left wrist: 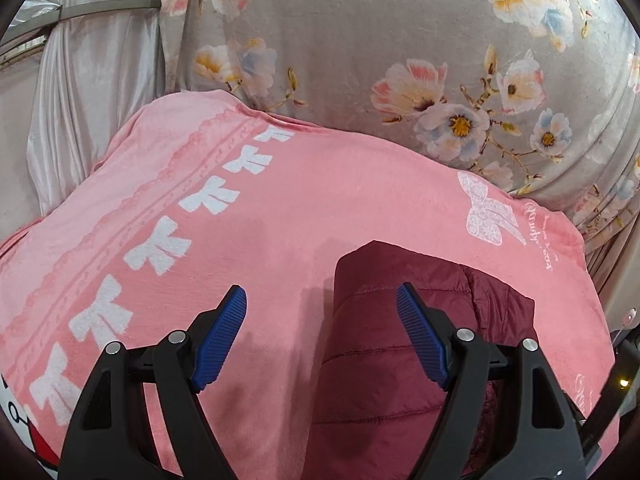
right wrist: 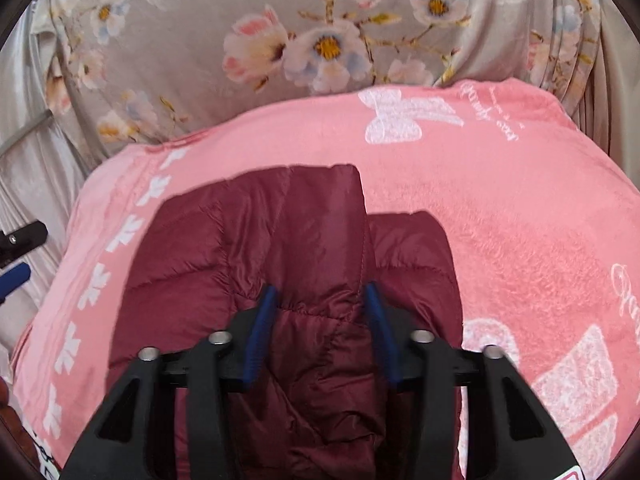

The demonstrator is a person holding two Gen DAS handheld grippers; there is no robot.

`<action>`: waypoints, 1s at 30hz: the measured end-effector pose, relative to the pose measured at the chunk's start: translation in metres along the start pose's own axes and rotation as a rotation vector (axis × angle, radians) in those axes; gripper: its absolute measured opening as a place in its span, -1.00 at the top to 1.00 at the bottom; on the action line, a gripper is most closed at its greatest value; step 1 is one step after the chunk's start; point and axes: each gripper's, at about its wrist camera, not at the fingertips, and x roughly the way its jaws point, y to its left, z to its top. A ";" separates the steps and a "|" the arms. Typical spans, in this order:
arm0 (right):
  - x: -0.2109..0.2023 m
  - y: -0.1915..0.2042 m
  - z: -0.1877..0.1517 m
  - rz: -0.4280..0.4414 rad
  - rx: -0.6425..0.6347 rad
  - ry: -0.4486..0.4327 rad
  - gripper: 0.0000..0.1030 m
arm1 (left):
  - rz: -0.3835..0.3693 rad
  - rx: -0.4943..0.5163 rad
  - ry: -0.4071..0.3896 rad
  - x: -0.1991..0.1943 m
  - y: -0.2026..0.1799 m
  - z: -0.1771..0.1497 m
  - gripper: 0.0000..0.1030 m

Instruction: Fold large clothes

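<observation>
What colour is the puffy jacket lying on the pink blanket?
Dark maroon jacket, clearest in the right wrist view.

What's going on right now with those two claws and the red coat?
Left gripper open, empty, over pink blanket. Right gripper narrowed around a fold of the maroon puffer jacket; grip unclear. Nothing in the way.

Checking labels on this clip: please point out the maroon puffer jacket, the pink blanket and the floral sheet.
maroon puffer jacket [right wrist: 224, 240], right wrist view, quilted panel.
pink blanket [left wrist: 280, 208], left wrist view, plain middle area.
floral sheet [left wrist: 340, 60], left wrist view, grey area between flowers.
</observation>
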 end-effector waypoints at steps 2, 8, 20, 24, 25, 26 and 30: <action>-0.001 -0.004 -0.006 0.005 -0.008 -0.002 0.90 | -0.007 0.006 0.015 0.008 -0.004 0.000 -0.46; -0.044 -0.033 -0.018 -0.078 0.030 -0.074 0.93 | -0.056 0.041 0.065 0.026 -0.029 -0.008 -0.45; -0.008 -0.062 -0.036 -0.137 0.043 -0.017 0.89 | -0.079 0.100 0.194 0.082 -0.086 -0.065 -0.49; 0.000 -0.069 -0.042 -0.129 0.063 -0.017 0.88 | -0.062 0.128 0.173 0.088 -0.093 -0.073 -0.53; 0.001 -0.069 -0.043 -0.130 0.063 -0.018 0.88 | -0.050 0.141 0.163 0.090 -0.096 -0.076 -0.55; 0.002 -0.069 -0.044 -0.130 0.062 -0.019 0.88 | -0.044 0.150 0.156 0.091 -0.098 -0.077 -0.56; 0.006 -0.068 -0.048 -0.135 0.056 -0.030 0.87 | -0.028 0.170 0.141 0.098 -0.102 -0.084 -0.62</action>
